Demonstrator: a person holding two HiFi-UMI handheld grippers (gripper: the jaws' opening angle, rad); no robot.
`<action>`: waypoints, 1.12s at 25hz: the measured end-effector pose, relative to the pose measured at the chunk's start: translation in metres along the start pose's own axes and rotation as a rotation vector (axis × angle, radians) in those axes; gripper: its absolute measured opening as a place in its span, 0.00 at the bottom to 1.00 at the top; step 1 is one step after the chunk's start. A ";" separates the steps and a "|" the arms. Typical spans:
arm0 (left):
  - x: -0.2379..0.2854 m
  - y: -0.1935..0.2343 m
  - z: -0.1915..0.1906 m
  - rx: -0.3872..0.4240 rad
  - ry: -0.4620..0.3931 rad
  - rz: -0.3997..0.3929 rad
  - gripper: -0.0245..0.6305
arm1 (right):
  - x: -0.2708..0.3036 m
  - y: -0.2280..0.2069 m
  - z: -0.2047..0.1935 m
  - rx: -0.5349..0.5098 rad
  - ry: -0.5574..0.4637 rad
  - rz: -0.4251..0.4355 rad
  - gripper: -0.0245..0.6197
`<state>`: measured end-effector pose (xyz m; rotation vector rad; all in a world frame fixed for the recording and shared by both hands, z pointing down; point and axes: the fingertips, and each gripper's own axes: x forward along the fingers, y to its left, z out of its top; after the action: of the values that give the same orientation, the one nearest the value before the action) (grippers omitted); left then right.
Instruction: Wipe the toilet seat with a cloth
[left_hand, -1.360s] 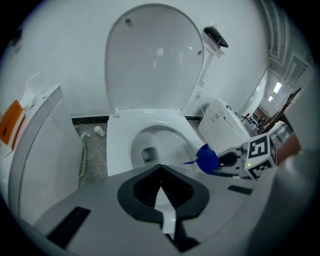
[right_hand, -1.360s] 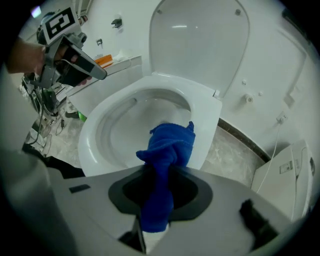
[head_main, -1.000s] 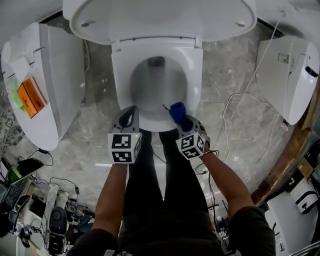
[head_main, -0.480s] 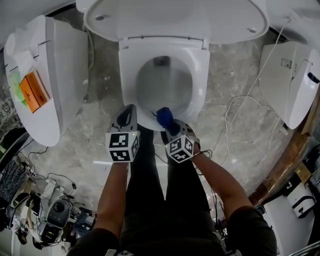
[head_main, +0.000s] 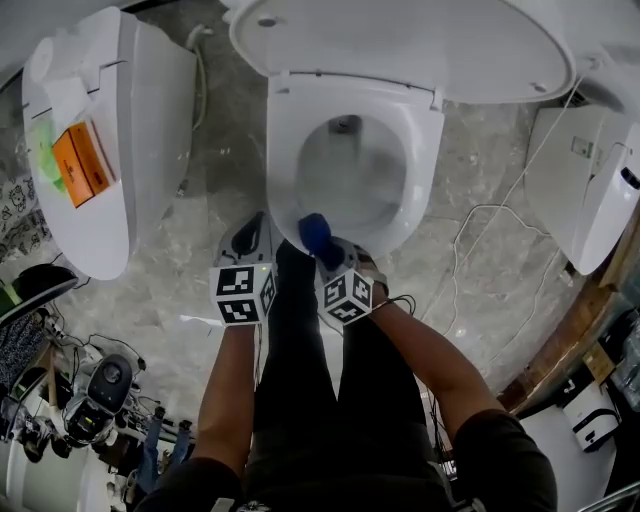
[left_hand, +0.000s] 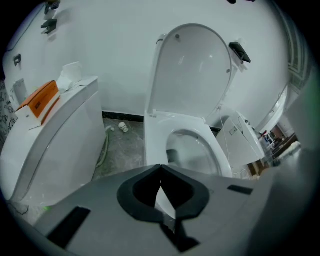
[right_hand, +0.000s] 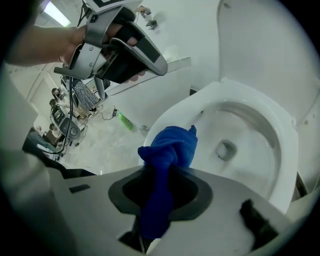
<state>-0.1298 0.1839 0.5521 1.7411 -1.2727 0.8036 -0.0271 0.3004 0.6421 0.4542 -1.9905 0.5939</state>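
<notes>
The right gripper (head_main: 330, 258) pinches the blue cloth (right_hand: 169, 147), bunched just past its tips at the toilet seat's (right_hand: 207, 97) front edge. The left gripper (left_hand: 160, 172) is closed tight, empty, beside that edge over open floor (head_main: 215, 190).

The toilet seat (head_main: 426, 170) lies open from above, its ring bare along both sides. The raised lid (head_main: 400, 40) walls off the rear. A floor strip (head_main: 225, 140) parts it from the left toilet (head_main: 110, 150). On the right, a cable (head_main: 495, 208) seems to trail across the floor. At the front rim the left gripper (head_main: 258, 222) and the right gripper (head_main: 322, 248), with its cloth (head_main: 314, 230), crowd together.
</notes>
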 end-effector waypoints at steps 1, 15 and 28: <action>-0.002 0.004 -0.001 -0.006 -0.002 0.006 0.05 | 0.002 0.002 0.005 -0.032 -0.005 0.002 0.17; -0.021 0.045 -0.010 -0.078 -0.054 0.059 0.05 | 0.036 -0.008 0.090 -0.258 -0.053 0.016 0.17; -0.029 0.059 -0.004 -0.086 -0.065 0.069 0.05 | 0.046 -0.098 0.163 -0.083 -0.113 -0.060 0.17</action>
<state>-0.1948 0.1906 0.5435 1.6743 -1.3975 0.7257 -0.1099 0.1225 0.6379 0.5039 -2.0929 0.4547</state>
